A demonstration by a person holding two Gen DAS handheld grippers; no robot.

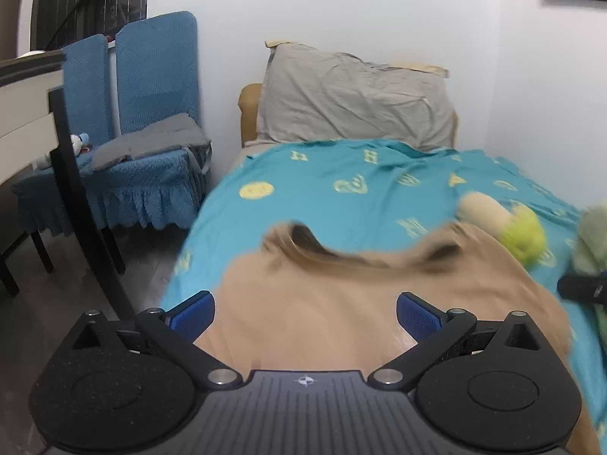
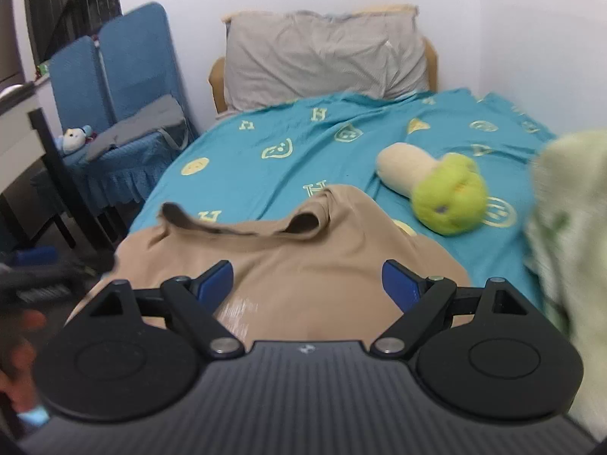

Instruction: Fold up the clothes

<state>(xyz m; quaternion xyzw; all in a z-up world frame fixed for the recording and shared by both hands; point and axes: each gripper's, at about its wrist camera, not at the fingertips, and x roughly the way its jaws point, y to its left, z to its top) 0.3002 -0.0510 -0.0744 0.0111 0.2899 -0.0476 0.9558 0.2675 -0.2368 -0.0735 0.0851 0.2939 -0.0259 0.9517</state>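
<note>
The tan garment (image 2: 303, 265) is showing as soft, matt knit cloth, lying on a smooth printed cotton-like bedsheet (image 2: 265, 174). The plush toy (image 2: 447, 197) is appearing fuzzy. The right gripper (image 2: 307, 284) is presenting matt black plastic arms, ribbed blue pads (image 2: 214, 284) and glossy metal pivot pins.

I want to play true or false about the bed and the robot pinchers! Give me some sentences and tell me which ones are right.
1. The tan cotton shirt lies on the teal bedsheet with yellow letters. True.
2. The left gripper is clamped shut on the shirt. False: its blue pads stand wide apart, gripping nothing.
3. A green and cream plush toy lies on the bed. True.
4. The grey pillow sits on the blue covered chair. False: it is at the head of the bed.
5. The right gripper is open. True.
</note>
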